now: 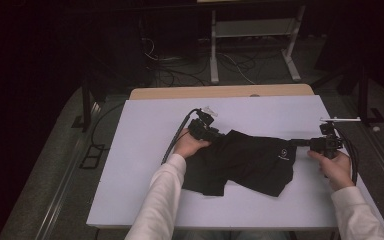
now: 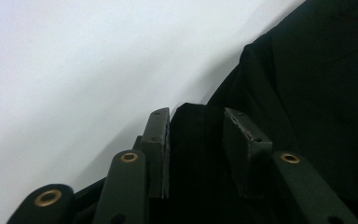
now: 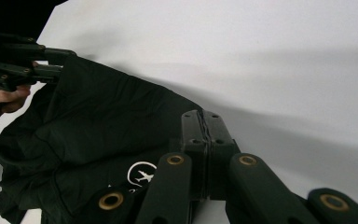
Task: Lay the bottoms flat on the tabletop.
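Note:
A black garment [image 1: 250, 160] lies crumpled on the white table [image 1: 145, 125], with a small white round logo [image 3: 142, 173] near its right edge. My left gripper [image 1: 219, 135] is at the garment's far left corner. In the left gripper view its jaws [image 2: 196, 116] stand either side of a thick fold of the black garment [image 2: 317, 93] and pinch it. My right gripper [image 1: 294, 143] is at the garment's right edge. In the right gripper view its jaws [image 3: 206, 122] are pressed together on the garment's [image 3: 98, 126] edge. The left gripper [image 3: 58, 60] shows at that view's upper left.
A wooden strip [image 1: 220, 91] runs along the table's far edge. Behind it on the floor are a white desk frame [image 1: 250, 50] and loose cables [image 1: 180, 70]. Bare table surface lies left of and beyond the garment.

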Action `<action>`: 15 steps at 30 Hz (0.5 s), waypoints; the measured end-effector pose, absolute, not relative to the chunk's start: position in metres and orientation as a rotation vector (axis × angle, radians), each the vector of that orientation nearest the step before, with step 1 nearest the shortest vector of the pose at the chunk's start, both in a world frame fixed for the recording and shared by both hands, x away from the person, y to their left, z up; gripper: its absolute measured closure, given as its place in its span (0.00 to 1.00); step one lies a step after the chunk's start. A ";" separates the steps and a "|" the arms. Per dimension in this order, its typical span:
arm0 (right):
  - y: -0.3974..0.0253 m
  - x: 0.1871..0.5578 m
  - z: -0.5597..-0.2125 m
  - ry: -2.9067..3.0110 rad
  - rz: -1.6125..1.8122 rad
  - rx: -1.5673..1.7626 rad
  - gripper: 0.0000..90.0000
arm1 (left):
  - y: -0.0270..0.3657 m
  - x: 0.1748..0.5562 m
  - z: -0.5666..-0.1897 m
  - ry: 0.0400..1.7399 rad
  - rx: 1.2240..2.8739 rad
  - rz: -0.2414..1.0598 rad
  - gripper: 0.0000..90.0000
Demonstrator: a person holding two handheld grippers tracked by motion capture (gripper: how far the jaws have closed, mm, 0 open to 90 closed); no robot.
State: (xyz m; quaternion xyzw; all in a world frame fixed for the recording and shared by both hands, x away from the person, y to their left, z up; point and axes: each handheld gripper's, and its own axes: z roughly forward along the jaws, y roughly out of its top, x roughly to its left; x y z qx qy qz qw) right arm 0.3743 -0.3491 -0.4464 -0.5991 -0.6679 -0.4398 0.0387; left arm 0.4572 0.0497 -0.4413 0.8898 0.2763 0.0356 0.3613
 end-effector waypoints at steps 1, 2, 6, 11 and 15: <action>-0.349 0.374 -0.446 -2.048 -1.351 -1.835 0.98 | 0.048 0.458 -0.442 0.705 2.303 0.090 0.71; -0.349 0.374 -0.446 -2.047 -1.351 -1.834 0.98 | 0.047 0.458 -0.443 0.702 2.314 0.092 0.72; -0.349 0.374 -0.446 -2.043 -1.354 -1.832 0.98 | 0.045 0.459 -0.447 0.706 2.320 0.071 0.73; -0.349 0.375 -0.448 -2.035 -1.351 -1.834 0.98 | 0.046 0.459 -0.447 0.690 2.320 0.041 0.88; -0.350 0.377 -0.448 -2.031 -1.354 -1.833 0.98 | 0.052 0.460 -0.444 0.733 2.304 0.025 0.94</action>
